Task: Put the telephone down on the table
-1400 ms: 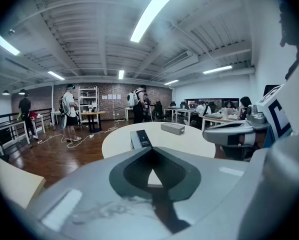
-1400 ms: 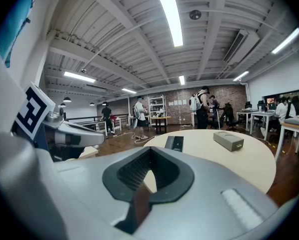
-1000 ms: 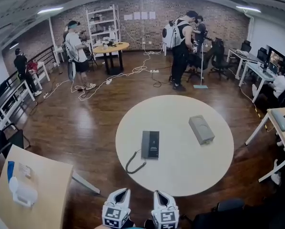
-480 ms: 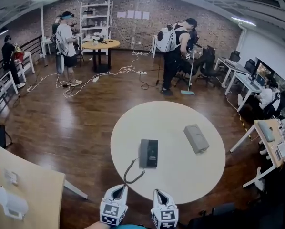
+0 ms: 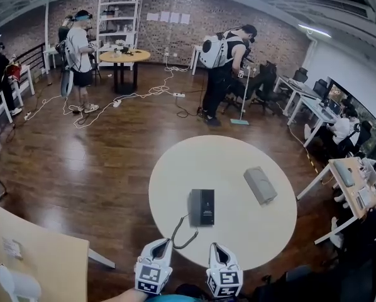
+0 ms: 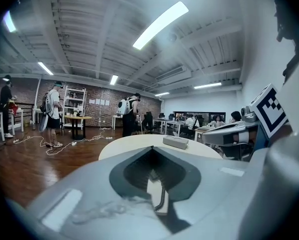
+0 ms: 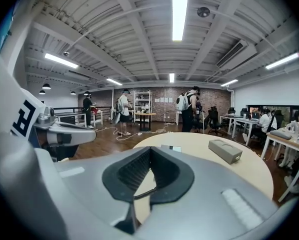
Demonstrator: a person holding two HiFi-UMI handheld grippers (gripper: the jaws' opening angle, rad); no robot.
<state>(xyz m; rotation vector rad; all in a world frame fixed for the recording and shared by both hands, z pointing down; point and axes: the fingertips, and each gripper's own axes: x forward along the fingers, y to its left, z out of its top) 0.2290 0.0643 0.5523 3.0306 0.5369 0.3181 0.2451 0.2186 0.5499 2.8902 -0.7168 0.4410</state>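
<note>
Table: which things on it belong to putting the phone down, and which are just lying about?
Job: telephone, table, left tongs and right tongs, both shut and empty.
Lying about: grey box.

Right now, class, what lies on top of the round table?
A black telephone with its curly cord, and a grey box. Whatever lies beneath them is covered.

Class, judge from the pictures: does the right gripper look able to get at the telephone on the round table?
Probably yes. The right gripper hangs at the near edge of the table, with only bare tabletop between it and the telephone; the coiled cord lies close by. Its shut jaws would need opening.
</note>
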